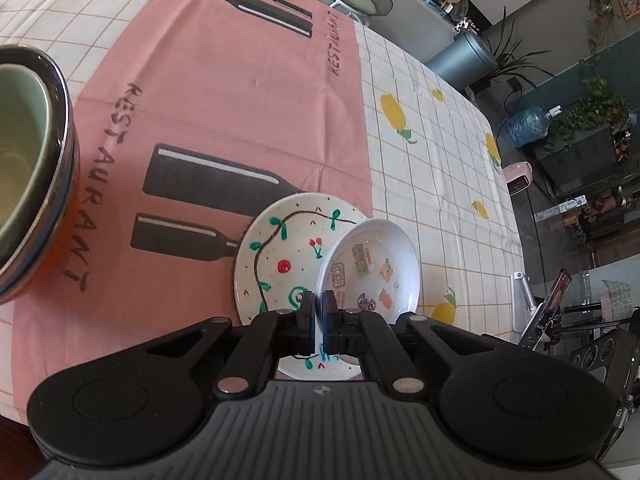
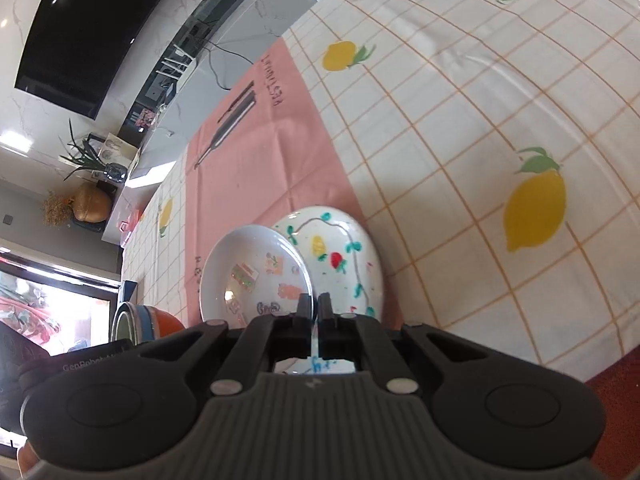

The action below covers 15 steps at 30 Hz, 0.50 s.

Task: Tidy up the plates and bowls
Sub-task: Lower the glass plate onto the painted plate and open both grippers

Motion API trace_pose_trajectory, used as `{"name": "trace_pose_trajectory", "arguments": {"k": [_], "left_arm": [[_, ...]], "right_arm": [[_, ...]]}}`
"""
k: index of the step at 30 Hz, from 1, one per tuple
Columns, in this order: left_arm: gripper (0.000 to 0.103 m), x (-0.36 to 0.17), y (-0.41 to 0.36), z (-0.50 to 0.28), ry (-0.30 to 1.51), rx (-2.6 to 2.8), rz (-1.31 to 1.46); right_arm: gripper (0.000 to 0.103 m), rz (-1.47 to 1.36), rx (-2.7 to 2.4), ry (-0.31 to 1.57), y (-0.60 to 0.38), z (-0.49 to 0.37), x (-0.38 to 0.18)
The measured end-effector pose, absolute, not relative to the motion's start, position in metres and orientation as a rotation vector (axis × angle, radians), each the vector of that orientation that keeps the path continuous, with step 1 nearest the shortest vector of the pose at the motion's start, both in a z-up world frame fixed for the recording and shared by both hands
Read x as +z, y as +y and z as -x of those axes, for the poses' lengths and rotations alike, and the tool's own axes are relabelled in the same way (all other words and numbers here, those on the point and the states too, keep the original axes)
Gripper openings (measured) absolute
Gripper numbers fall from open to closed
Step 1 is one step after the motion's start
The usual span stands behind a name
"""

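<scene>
My left gripper (image 1: 319, 308) is shut on the near rim of a white dish with stickers (image 1: 372, 264), which is held tilted on edge above the table. Beside it is a speckled plate painted with cherries and green leaves (image 1: 280, 248). In the right wrist view, my right gripper (image 2: 316, 310) is shut on that painted plate's (image 2: 344, 256) rim, with the sticker dish (image 2: 248, 276) close on its left. A stack of bowls (image 1: 28, 168) stands at the far left, a green one nested in a steel-rimmed one over orange. That bowl stack (image 2: 140, 324) also shows at lower left.
A pink runner (image 1: 224, 100) printed with bottles lies on a lemon-check tablecloth (image 1: 432, 152). The table's edge (image 1: 508, 200) drops off at the right, with a phone on a stand (image 1: 556, 296) beyond it. The other gripper's black body (image 2: 80, 364) is at lower left.
</scene>
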<state>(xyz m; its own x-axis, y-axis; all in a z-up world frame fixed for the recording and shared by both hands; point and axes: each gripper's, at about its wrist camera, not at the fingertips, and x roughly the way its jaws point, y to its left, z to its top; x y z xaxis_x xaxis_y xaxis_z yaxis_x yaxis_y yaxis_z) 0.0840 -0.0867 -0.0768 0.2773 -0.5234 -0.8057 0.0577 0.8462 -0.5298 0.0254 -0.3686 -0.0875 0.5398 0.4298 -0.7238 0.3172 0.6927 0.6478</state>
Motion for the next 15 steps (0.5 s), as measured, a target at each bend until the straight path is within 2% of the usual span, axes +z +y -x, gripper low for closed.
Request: {"name": "trace_pose_trajectory", "arguments": {"k": [15], "left_arm": [[0.003,-0.100,-0.088,-0.086,1.250,-0.331,0.413]], "right_arm": [[0.000,-0.837,0.052,1.054,-0.365,-0.035,-0.108]]}}
